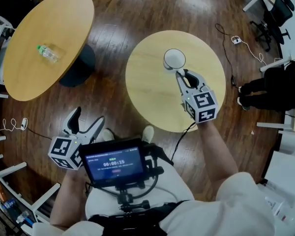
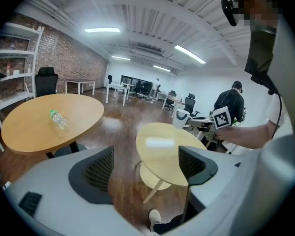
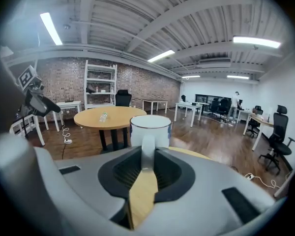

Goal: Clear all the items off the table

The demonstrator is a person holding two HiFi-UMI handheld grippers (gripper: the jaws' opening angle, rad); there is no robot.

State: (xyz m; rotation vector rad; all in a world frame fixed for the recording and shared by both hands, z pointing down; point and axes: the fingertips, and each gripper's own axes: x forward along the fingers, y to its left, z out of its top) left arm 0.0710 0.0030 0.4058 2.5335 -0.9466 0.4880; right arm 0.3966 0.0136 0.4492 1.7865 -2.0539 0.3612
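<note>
A white mug (image 1: 174, 59) is over the far part of the small round table (image 1: 152, 90); whether it rests on the top or hangs just above it I cannot tell. My right gripper (image 1: 180, 73) is shut on the mug's handle; in the right gripper view the mug (image 3: 150, 129) stands upright just beyond the jaws, its handle pinched between the pads. My left gripper (image 1: 86, 122) hangs open and empty over the floor at the lower left, well off the table. A clear plastic bottle (image 1: 47, 52) lies on the larger round table (image 1: 34, 68) to the left.
A seated person (image 1: 273, 85) is at the right edge. Cables (image 1: 246, 45) run across the wooden floor beyond the small table. White shelving (image 1: 0, 28) and chairs (image 1: 273, 14) line the room's edges. A screen (image 1: 115, 163) is mounted at my chest.
</note>
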